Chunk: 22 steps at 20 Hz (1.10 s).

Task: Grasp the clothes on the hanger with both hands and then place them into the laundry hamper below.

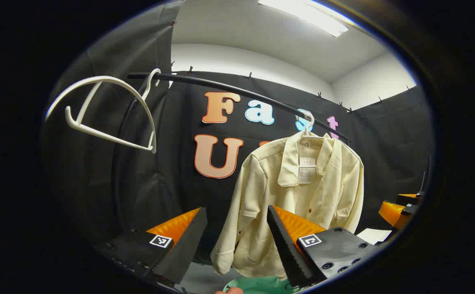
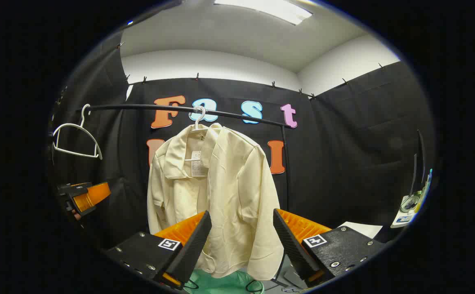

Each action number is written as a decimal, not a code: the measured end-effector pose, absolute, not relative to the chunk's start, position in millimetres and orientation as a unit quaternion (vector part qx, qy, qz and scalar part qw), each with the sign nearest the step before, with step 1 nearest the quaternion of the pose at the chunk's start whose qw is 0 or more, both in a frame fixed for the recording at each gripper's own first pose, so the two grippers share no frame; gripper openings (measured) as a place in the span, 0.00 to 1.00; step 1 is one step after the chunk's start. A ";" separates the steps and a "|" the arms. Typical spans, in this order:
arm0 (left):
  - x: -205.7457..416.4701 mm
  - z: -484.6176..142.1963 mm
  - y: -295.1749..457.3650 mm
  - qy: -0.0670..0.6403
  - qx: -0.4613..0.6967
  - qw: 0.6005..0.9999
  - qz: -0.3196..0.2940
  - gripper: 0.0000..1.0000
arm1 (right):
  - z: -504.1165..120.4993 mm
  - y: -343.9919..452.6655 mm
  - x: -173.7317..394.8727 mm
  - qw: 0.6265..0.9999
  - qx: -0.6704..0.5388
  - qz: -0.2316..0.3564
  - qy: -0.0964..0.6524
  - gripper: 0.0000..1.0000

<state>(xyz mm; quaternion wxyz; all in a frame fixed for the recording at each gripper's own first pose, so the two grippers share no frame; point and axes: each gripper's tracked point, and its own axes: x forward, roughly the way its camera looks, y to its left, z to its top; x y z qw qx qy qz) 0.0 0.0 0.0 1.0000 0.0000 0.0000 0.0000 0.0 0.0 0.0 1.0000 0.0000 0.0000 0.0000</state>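
Observation:
A cream shirt [image 1: 302,196] [image 2: 217,196] hangs on a white hanger [image 2: 198,116] from a black rail [image 1: 237,90] [image 2: 180,109]. Under it sits the green laundry hamper [image 1: 257,285] [image 2: 221,283], of which I see just the rim. My left gripper [image 1: 237,241] is open, short of the shirt and a little to its left. My right gripper [image 2: 241,241] is open too, in front of the shirt's lower half without touching it. At the left edge of the right gripper view the left gripper [image 2: 84,196] shows farther off.
An empty white hanger [image 1: 110,110] [image 2: 76,136] hangs at the rail's left end. The rail's upright post [image 2: 285,171] stands right of the shirt. A white sheet [image 2: 360,228] lies at lower right, and small items [image 2: 411,204] sit at the far right.

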 end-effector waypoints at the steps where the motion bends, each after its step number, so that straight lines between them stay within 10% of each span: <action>1: 0.2 -0.5 -0.2 0.000 0.000 1.000 0.000 0.96 | -0.2 -0.6 0.7 1.000 0.001 0.000 -0.001 0.93; 22: 3.5 3.8 0.0 -0.005 0.006 1.000 -0.002 0.96 | -2.5 1.0 1.2 1.000 0.005 0.006 0.007 0.93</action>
